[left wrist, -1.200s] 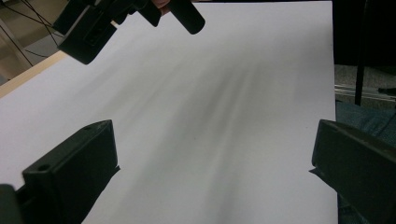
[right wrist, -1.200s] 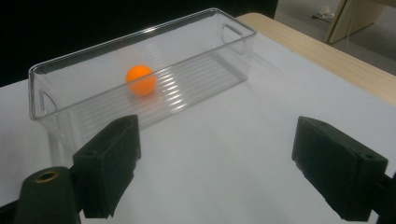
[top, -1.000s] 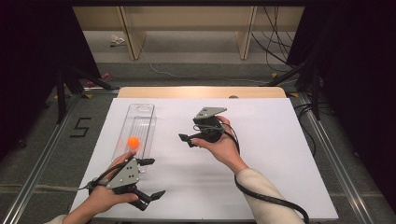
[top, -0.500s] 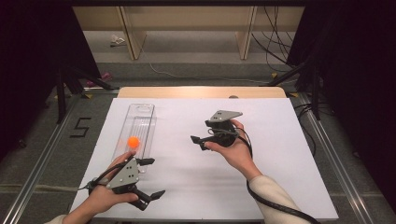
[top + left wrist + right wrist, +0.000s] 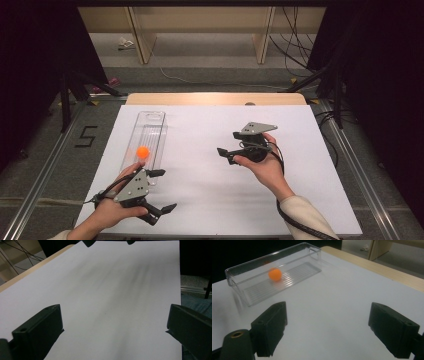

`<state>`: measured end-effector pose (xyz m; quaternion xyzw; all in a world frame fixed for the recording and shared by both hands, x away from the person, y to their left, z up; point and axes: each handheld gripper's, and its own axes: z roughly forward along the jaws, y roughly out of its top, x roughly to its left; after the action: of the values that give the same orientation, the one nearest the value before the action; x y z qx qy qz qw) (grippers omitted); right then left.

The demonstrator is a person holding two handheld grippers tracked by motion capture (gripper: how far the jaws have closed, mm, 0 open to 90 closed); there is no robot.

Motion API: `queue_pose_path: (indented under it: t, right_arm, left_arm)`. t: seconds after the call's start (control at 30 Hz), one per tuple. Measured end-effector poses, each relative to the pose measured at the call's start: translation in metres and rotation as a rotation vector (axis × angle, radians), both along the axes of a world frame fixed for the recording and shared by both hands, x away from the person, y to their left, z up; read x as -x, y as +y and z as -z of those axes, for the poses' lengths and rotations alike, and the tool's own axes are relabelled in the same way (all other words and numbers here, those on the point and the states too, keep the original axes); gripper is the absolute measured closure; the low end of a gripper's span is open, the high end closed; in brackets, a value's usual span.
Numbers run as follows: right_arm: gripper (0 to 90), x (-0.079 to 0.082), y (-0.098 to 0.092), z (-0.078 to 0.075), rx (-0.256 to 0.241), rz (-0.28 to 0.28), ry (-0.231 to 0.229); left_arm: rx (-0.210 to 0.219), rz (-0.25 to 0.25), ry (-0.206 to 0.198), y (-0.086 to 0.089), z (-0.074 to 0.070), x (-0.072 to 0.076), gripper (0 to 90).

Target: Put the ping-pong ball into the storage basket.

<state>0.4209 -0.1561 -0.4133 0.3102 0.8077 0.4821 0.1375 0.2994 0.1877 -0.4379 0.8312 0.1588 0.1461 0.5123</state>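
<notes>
A long clear plastic tray [image 5: 155, 117] lies on the left of the white table, and an orange ball [image 5: 143, 152] rests inside near its front end. My left gripper [image 5: 164, 190] is held open at the table's front left, just in front of the tray, jaws pointing right with nothing between them. In the left gripper view the left gripper [image 5: 113, 315] faces bare white tabletop. My right gripper [image 5: 228, 143] is open over the table's middle and points left at the tray. In the right gripper view the right gripper [image 5: 328, 312] frames the tray [image 5: 312, 252] and the ball [image 5: 274, 274], well apart.
A white sheet [image 5: 210, 200] covers the table, with a wooden strip [image 5: 215, 98] bare along the far edge. Metal rails run down both sides. A "5" mark [image 5: 86, 136] is on the floor at left. Cables and dark stands [image 5: 320, 75] lie beyond the far right corner.
My right gripper has drawn back to the right, away from the tray, still open. The left gripper, tray and ball have stayed where they were.
</notes>
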Motion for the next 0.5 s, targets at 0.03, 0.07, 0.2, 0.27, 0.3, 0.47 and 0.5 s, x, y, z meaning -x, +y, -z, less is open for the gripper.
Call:
queue_pose_path:
  t: [0.03,0.07,0.2,0.27,0.3,0.47,0.5]
  right_arm:
    - [16.4,0.001,-0.003,0.000,0.000,0.004,0.001]
    - [16.4,0.003,-0.006,0.000,0.000,0.011,0.002]
    - [16.4,0.007,-0.016,0.001,-0.002,0.024,0.003]
    - [16.4,0.010,-0.021,0.001,-0.003,0.034,0.004]
    - [16.4,0.011,-0.024,0.002,-0.003,0.037,0.002]
    - [16.4,0.017,-0.034,0.002,-0.004,0.051,0.004]
    - [16.4,0.019,-0.036,0.002,-0.004,0.053,0.005]
  left_arm:
    - [-0.001,0.000,-0.001,0.000,0.000,0.000,0.0]
    - [-0.001,0.000,-0.001,0.000,0.000,0.000,0.0]
    - [0.000,-0.003,0.000,0.000,0.000,0.000,0.0]
    - [-0.001,0.000,0.000,0.000,0.000,0.000,0.0]
    - [-0.001,0.000,0.000,0.000,0.000,0.000,0.0]
    - [0.000,-0.004,0.000,0.000,0.000,0.000,0.0]
    - [0.000,-0.004,-0.001,0.000,0.000,0.000,0.0]
